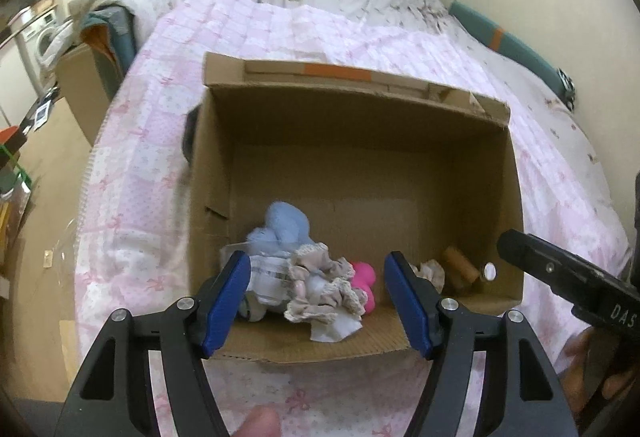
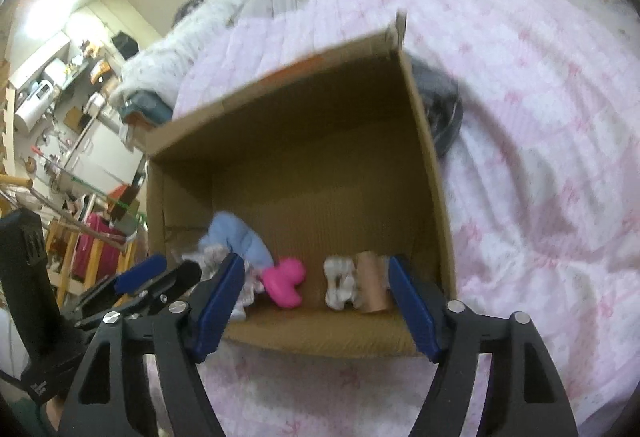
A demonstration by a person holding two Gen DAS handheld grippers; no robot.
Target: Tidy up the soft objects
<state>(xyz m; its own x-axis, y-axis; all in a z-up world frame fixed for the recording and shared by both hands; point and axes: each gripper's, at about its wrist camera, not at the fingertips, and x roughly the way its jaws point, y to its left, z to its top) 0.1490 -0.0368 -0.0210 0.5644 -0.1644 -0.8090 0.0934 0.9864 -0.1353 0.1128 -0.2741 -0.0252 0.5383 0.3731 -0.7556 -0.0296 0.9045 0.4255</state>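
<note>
An open cardboard box sits on a bed. Along its near wall lie a light blue soft toy, a heap of beige lace cloth, a bright pink toy, a small pale crumpled toy and a brown cylinder-shaped piece. My left gripper hangs open above the near edge with the heap seen between its blue pads, untouched. My right gripper stands open over the same edge, holding nothing.
The bed wears a pink and white quilt. A dark object lies against the box's right wall. Off the left edge of the bed is a wooden floor with cluttered furniture. A teal bolster lines the right wall.
</note>
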